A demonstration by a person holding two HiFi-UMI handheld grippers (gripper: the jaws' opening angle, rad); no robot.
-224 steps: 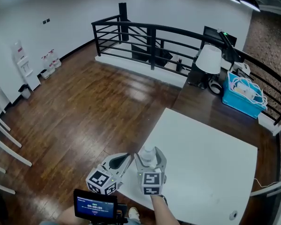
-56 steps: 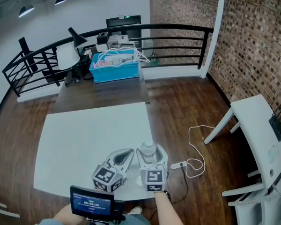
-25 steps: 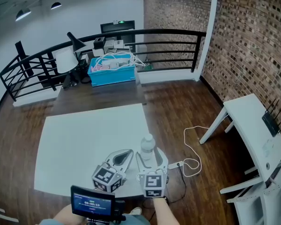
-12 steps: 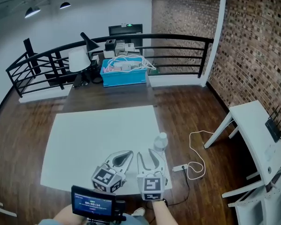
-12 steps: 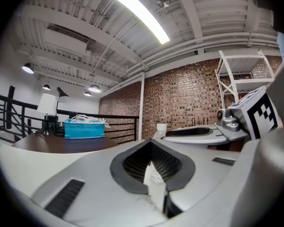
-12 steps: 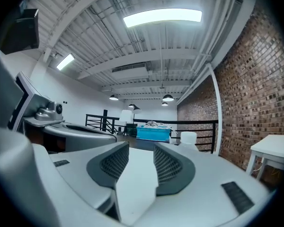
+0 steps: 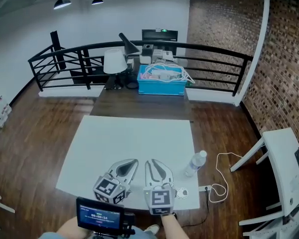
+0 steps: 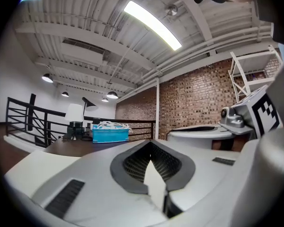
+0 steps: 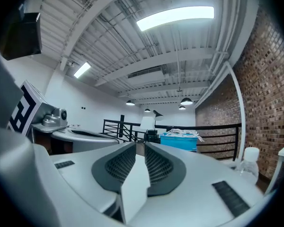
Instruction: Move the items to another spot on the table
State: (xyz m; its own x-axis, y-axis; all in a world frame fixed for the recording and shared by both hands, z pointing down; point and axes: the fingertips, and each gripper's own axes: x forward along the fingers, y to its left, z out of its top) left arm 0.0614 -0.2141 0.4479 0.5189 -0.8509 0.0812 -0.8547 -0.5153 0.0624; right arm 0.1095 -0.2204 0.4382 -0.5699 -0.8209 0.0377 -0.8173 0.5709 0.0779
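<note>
Left tongs (image 7: 131,162) shut, empty. Right tongs (image 7: 154,162) just closing, slim gap left, empty. Bottle (image 7: 195,163) upright, lower-right desk (image 7: 129,138) edge.

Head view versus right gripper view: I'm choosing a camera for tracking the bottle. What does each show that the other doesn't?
Head view only: the white square table's whole top, the white cable on the floor. Right gripper view only: ceiling strip lights, and the slit between the right gripper's fingers, which have just been closing, nothing between them. Both: the clear plastic bottle, the blue plastic bin, the white lamp.
</note>
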